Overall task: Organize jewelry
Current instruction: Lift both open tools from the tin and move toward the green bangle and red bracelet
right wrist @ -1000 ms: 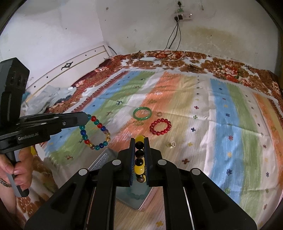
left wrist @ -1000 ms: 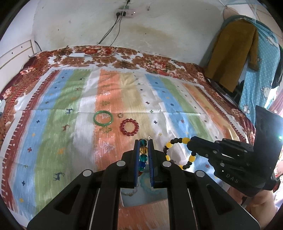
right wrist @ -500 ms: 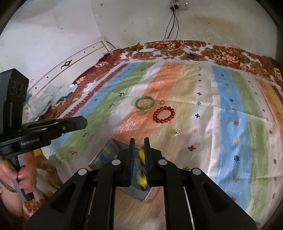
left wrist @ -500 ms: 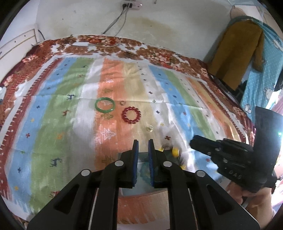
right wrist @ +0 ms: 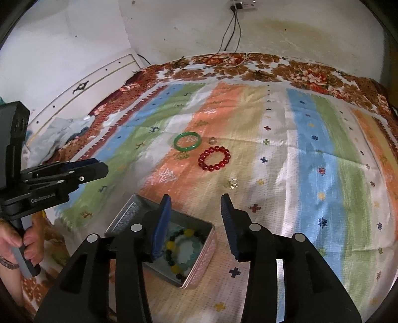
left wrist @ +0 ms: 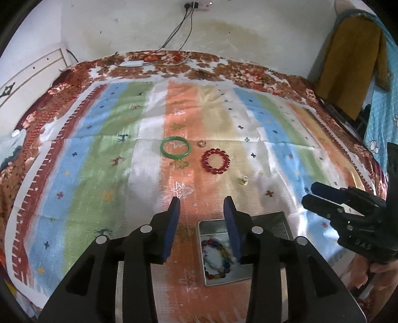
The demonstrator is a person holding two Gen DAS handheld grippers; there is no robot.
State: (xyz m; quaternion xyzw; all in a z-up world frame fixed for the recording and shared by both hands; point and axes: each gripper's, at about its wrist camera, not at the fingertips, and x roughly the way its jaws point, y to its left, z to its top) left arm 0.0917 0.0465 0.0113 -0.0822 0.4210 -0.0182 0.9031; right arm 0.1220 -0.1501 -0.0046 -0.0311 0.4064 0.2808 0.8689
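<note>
Two grippers, both w/ jaws spread wide, nothing between the blue pads. Left gripper (left wrist: 201, 206) hangs over the near edge of the bed, its right finger overlapping the tin (left wrist: 278, 220); right gripper (right wrist: 196, 206) hangs just right of the tin (right wrist: 201, 251), its left finger crossing the tin's opening.

Tin sits open at the near edge of the striped blanket (left wrist: 104, 159), on the orange stripe. Inside: multicolour bead bracelet (left wrist: 215, 258) per left wrist view; per right wrist view a yellow-and-black bead bracelet (right wrist: 179, 248) lying beside a pale green bead bracelet (right wrist: 191, 251), touching or overlapping, can't tell which. Lid (right wrist: 129, 213) seems to stand off the tin's left side.

Further in, a small clear ring (left wrist: 243, 180) lies alone on the blanket, well apart from the tin. Past it, approx mid-bed, red bead bracelet (left wrist: 215, 161) lies flat; green bangle (left wrist: 175, 148) just left and slightly beyond, not touching. Another small ring (left wrist: 202, 142) sits just beside the bangle's right rim, apart from the red beads.

Far edge: floral bedspread (left wrist: 248, 74) border, white cable (left wrist: 139, 63) on it. Wall socket (left wrist: 196, 4) above, cords hanging down. Brown coat (left wrist: 348, 64) hangs at far right.
</note>
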